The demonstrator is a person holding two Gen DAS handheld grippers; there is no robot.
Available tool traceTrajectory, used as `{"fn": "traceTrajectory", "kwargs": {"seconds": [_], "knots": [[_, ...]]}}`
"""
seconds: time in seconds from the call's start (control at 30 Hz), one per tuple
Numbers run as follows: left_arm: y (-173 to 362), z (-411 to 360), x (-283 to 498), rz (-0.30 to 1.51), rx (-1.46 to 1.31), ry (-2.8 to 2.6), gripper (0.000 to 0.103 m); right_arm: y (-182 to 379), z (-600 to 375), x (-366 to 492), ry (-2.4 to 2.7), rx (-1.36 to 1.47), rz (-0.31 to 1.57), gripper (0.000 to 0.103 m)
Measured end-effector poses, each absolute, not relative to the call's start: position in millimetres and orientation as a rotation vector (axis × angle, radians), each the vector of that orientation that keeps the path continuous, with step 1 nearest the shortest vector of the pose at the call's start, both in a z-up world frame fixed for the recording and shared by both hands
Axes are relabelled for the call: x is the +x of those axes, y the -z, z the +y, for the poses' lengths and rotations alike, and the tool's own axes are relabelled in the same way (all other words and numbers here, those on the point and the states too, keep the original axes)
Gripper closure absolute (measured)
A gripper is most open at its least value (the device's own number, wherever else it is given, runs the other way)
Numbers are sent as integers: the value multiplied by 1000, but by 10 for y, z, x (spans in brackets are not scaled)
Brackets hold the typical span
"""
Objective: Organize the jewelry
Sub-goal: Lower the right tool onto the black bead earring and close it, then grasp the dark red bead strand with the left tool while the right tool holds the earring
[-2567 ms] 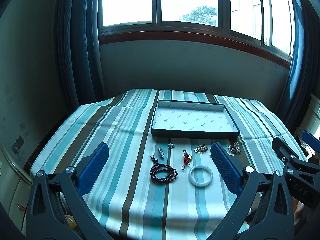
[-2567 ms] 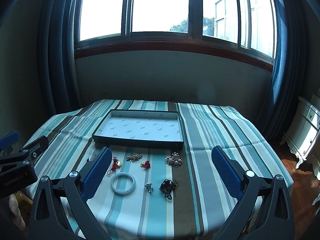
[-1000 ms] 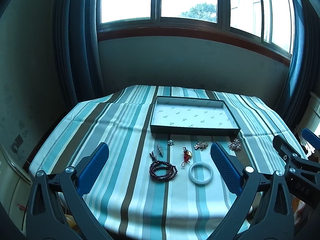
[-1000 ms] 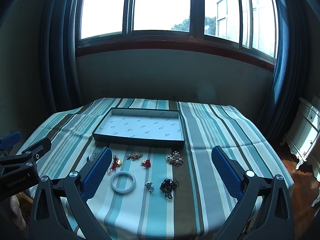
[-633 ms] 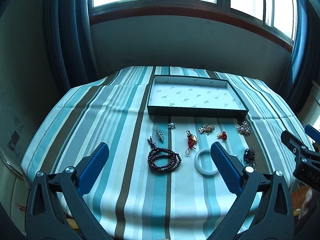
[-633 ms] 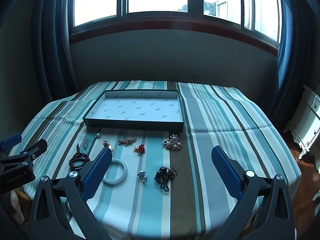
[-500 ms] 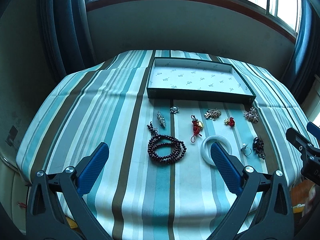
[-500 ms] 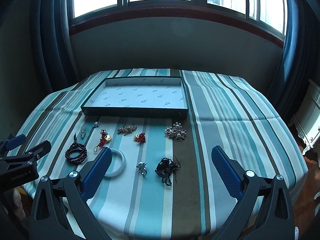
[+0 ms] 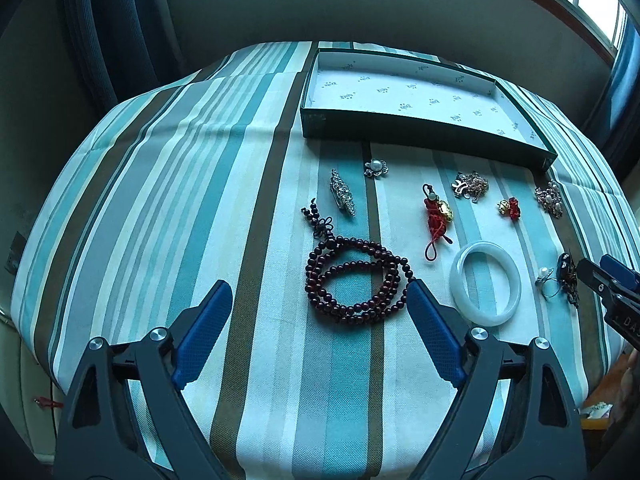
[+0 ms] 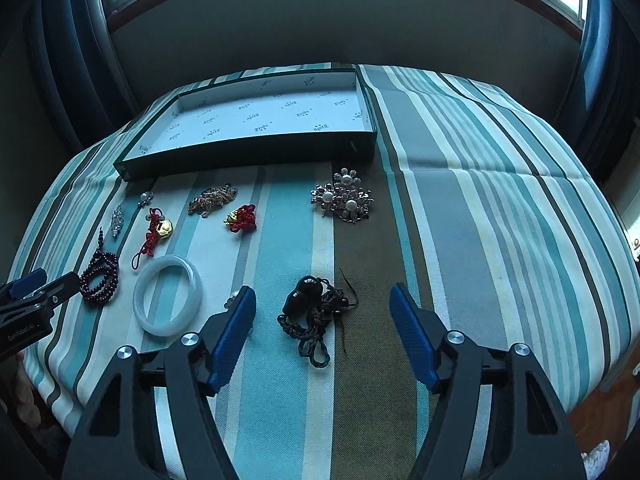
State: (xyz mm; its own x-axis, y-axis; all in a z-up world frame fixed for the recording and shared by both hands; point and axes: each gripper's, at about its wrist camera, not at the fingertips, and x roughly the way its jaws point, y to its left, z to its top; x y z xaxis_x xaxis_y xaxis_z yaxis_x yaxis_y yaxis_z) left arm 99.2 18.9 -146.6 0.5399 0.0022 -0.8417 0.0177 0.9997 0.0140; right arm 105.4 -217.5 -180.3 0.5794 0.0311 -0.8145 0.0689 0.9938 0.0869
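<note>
An empty dark green tray (image 9: 420, 136) with a white printed lining stands at the back of the striped table; it also shows in the right wrist view (image 10: 248, 156). Jewelry lies in front of it. My left gripper (image 9: 318, 300) is open and empty, just above a dark red bead bracelet (image 9: 356, 280). My right gripper (image 10: 322, 300) is open and empty, over a black cord pendant (image 10: 312, 316). A white bangle (image 9: 485, 282) lies between the two; it also shows in the right wrist view (image 10: 167, 294).
Loose pieces lie in a row by the tray: a silver brooch (image 9: 343, 193), a pearl flower (image 9: 375, 167), a red knot charm (image 9: 437, 216), a gold chain cluster (image 10: 212, 199), a small red charm (image 10: 240, 218), a pearl brooch (image 10: 343, 200). Curtains and a wall stand behind.
Both grippers have moved down and forward toward the table, so the jewelry looks much larger. The left one now sits over the bead bracelet, the right one over the black cord pendant.
</note>
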Motion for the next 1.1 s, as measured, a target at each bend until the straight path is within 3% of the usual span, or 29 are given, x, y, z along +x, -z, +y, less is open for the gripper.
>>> {"fn": "traceTrajectory", "kwargs": {"seconds": [0.23, 0.43, 0.77, 0.87, 1.1], "knots": [[1538, 184, 1113, 1017, 30, 4, 14, 1931, -2112, 1215, 30, 100, 992, 45], [1571, 168, 1136, 1026, 33, 10, 14, 1991, -2173, 1214, 40, 84, 1027, 59], [1619, 159, 1157, 1036, 31, 10, 14, 1994, -2167, 1227, 7, 55, 1030, 59], [1629, 152, 1160, 1037, 33, 11, 14, 1978, -2153, 1224, -23, 59, 1027, 76], [1663, 147, 1173, 1043, 34, 18, 14, 1935, -2182, 1200, -28, 74, 1007, 82]]}}
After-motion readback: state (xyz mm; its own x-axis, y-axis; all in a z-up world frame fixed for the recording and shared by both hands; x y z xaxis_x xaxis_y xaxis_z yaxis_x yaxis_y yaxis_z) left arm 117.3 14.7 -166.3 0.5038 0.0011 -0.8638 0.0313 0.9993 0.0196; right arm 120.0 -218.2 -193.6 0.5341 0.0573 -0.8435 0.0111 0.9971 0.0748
